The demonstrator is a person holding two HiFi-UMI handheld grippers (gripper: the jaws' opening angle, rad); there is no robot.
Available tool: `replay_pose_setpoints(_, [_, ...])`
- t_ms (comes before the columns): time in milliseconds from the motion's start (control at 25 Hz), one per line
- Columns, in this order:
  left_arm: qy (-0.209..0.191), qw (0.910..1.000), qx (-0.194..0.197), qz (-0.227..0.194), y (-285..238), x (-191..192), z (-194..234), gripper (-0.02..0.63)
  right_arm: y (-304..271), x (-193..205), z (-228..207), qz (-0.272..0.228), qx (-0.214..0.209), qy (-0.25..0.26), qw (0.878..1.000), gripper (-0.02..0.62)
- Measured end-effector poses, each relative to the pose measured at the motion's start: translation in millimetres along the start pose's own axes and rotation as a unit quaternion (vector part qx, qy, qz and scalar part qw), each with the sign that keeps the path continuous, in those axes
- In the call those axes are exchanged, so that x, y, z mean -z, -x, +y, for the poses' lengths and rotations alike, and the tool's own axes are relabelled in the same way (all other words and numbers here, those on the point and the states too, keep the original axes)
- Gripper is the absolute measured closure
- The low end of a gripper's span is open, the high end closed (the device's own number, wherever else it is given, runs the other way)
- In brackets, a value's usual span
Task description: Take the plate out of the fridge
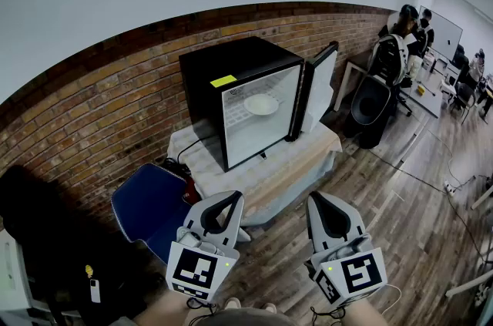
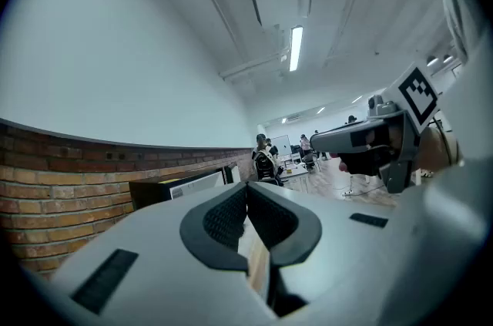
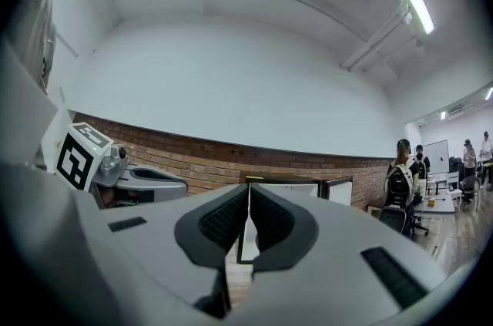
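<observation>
Grey left gripper well short of black fridge, jaws pressed together, empty. Yellow label on fridge's top front edge, print unreadable. White plate on shelf inside fridge. Right gripper likewise short of fridge, jaws closed, empty.

The fridge front is left open, door swung aside rightward. The floor approach is narrowed at left by a blue chair beside the table.

We record: fridge black, its sticker yellow; plate white; wall red-brown brick; chair blue; left gripper and right gripper pale grey, black-and-white square markers.
</observation>
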State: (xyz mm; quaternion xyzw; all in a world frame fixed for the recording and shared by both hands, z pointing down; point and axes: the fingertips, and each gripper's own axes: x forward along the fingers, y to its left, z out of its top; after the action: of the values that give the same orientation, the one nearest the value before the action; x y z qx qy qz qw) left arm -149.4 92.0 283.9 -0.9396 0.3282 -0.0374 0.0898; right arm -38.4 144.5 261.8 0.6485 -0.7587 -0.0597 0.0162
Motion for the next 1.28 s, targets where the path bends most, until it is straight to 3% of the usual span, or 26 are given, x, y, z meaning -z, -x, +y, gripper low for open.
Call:
replay_pose_setpoints(760, [-0.007,0.9999,0.000,0.014,-15.4,5.4,-25.4,0.588,14.4,8.3,-24.5,-0.005,-0.012,-0.027,1.000,0.563])
replay_pose_setpoints(1280, [-0.001,0.9990,-0.028,0.034,-28.9,11.3,-66.0,0.588,37.6,29.9,-57.0,0.004,-0.042,-0.034,0.999,0.563])
